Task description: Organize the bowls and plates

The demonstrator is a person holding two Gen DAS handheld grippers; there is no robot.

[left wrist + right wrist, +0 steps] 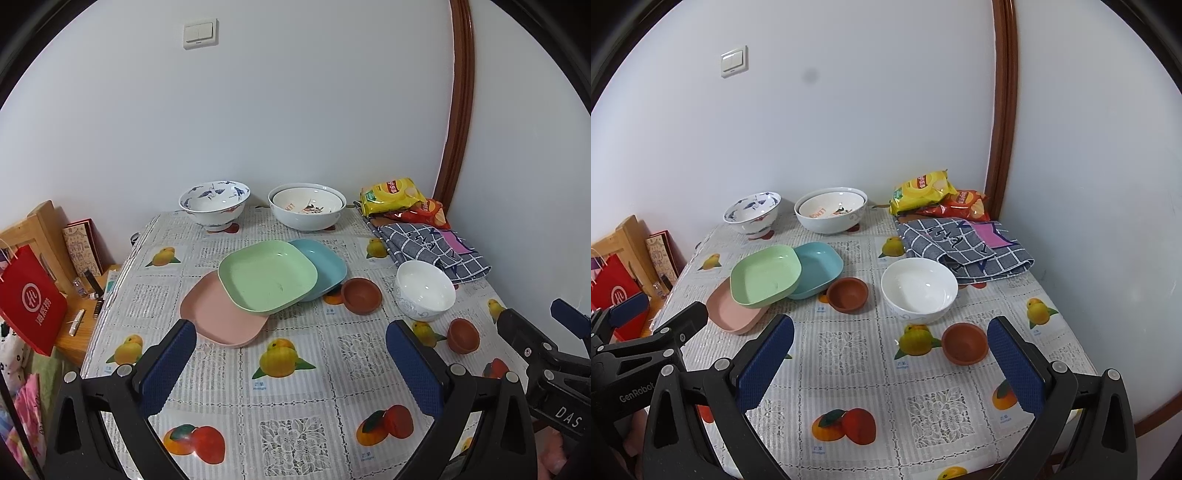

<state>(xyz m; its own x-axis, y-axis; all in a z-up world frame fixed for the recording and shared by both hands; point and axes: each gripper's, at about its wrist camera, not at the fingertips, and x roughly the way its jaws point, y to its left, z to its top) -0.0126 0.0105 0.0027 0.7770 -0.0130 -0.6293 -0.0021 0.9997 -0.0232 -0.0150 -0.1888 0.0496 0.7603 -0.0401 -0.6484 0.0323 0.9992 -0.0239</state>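
Plates [268, 275], green over pink and blue, sit mid-desk; we read "LEMON" inside the nested bowl [831, 210] by the wall. "GenRobot" marks our left tool [291, 363], "DAS" our right tool [892, 363]. Both hover spread and empty over bare cloth at the near desk [923, 454] edge.

Green plate [268, 280], pink plate [221, 319], blue plate [325, 267]; fruit-print tablecloth [295, 369].

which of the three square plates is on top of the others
The green plate: it lies across both the pink plate and the blue plate, which rest on the table.
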